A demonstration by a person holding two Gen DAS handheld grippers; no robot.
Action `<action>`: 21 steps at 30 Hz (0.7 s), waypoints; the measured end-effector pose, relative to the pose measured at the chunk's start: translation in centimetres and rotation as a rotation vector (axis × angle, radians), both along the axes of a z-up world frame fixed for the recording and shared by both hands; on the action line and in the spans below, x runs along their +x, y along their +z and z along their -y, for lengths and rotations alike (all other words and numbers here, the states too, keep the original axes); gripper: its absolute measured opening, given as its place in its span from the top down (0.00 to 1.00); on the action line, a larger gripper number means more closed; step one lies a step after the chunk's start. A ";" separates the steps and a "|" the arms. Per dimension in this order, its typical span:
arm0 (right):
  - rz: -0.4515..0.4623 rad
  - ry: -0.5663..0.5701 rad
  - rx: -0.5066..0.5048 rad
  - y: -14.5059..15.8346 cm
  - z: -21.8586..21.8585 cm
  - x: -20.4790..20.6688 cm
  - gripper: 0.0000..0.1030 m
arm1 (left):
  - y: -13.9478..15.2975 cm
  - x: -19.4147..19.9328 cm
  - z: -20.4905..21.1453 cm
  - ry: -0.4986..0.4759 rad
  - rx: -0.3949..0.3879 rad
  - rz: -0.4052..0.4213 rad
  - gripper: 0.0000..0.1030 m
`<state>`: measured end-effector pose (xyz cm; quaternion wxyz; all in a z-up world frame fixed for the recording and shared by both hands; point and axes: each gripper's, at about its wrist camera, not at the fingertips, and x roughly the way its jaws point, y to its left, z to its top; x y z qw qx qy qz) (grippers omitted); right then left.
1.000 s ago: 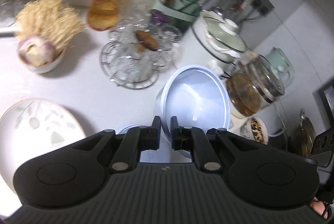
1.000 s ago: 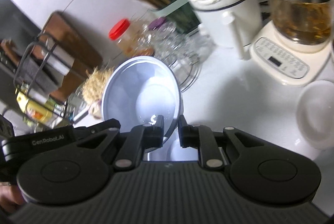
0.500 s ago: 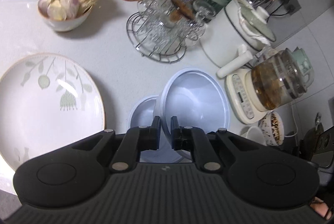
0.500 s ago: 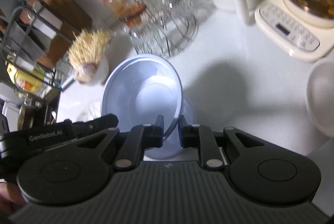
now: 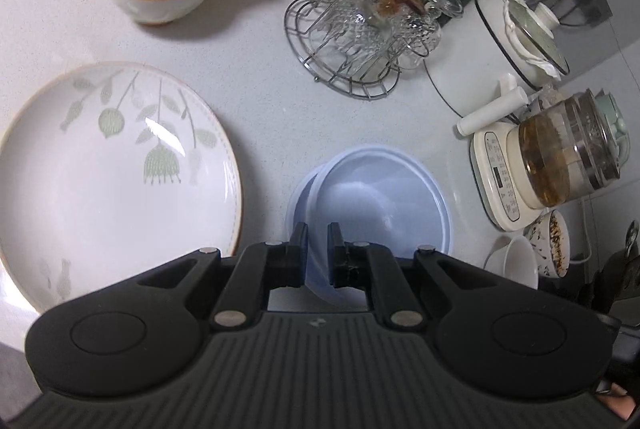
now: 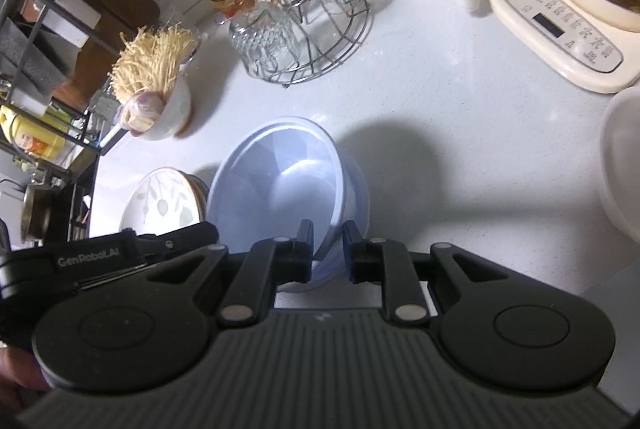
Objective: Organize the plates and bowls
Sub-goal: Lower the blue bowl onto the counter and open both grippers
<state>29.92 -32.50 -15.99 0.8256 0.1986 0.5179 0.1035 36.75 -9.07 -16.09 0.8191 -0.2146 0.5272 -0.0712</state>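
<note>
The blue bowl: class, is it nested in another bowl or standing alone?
Nested: the blue bowl sits inside a second blue bowl, whose rim shows beside it.

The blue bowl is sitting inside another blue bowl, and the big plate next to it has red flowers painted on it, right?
Not quite. The blue bowl does sit inside another blue bowl, but the big plate next to it has green leaves and flowers, not red ones. The left wrist view shows the pattern clearly.

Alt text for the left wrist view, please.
The left gripper has its jaws slightly apart astride the near rim of a pale blue bowl nested in another on a white counter. A leaf-patterned plate lies left; a glass rack behind.
</note>
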 end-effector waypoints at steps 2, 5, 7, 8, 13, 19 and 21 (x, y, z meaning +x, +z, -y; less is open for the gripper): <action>0.011 -0.016 -0.011 0.3 0.1 0.0 0.66 | 0.3 0.2 0.1 -0.016 0.011 -0.001 0.68; 0.045 -0.040 -0.020 1.2 0.4 -0.3 0.54 | 1.2 0.5 0.2 -0.048 0.023 0.015 0.65; 0.076 -0.059 -0.026 2.0 0.7 -0.5 0.54 | 2.0 0.6 0.5 -0.068 0.038 0.034 0.65; 0.087 -0.068 -0.025 2.4 0.9 -0.6 0.54 | 2.5 0.8 0.6 -0.082 0.045 0.046 0.65; 0.147 -0.095 -0.030 4.6 1.5 -1.3 0.54 | 4.9 1.5 1.6 -0.143 0.055 0.098 0.63; 0.222 -0.154 -0.061 7.0 2.5 -2.1 0.54 | 8.1 2.6 3.8 -0.239 0.065 0.175 0.63; 0.251 -0.173 -0.077 7.9 2.9 -2.5 0.54 | 9.0 2.8 4.4 -0.262 0.068 0.200 0.63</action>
